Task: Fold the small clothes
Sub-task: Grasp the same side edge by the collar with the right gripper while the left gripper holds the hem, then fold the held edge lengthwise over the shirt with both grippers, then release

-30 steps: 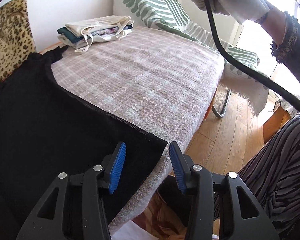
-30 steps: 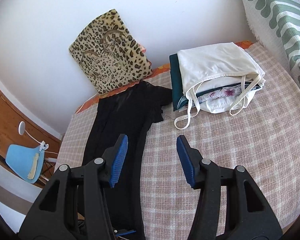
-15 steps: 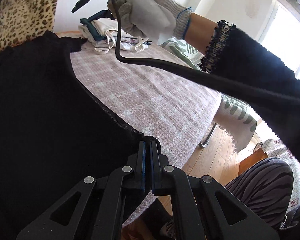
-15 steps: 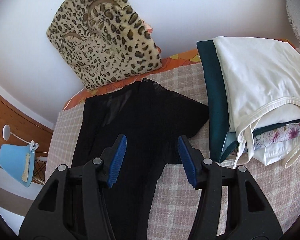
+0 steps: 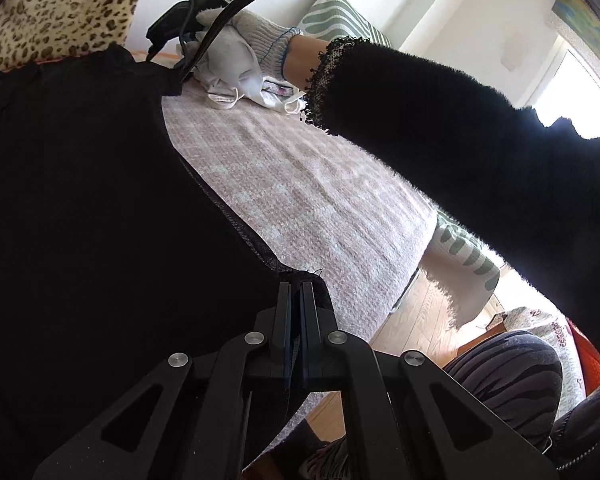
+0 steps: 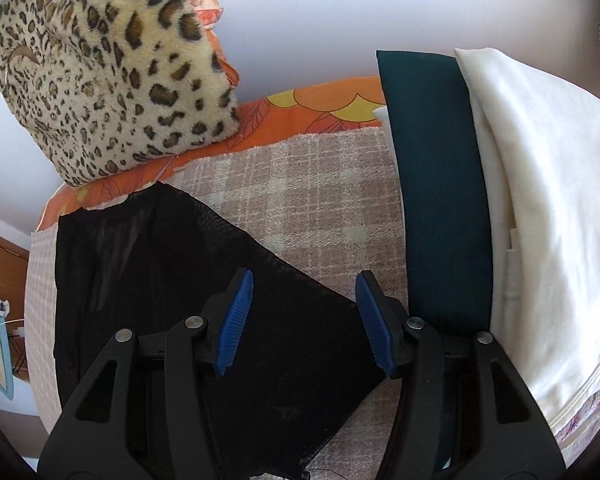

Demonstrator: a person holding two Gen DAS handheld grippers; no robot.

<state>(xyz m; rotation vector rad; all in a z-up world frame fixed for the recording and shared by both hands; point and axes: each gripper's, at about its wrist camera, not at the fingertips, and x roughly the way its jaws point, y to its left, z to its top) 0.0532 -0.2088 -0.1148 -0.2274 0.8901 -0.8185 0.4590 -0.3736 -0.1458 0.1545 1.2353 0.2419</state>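
Both grippers on black garment [image 6: 188, 280] | left gripper [image 5: 296, 300] pinching hem corner | right gripper [image 6: 304, 312] jaws spread over sleeve | thin, limp mesh, snags easily; grab edges

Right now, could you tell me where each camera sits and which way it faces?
Left wrist: on the left gripper, shut on the black garment at its near corner, looking along the bed; the gloved right hand and sleeve cross it.
Right wrist: on the right gripper, open, tilted down over the garment's sleeve beside the folded pile.
Both show the garment, bed and leopard cushion.
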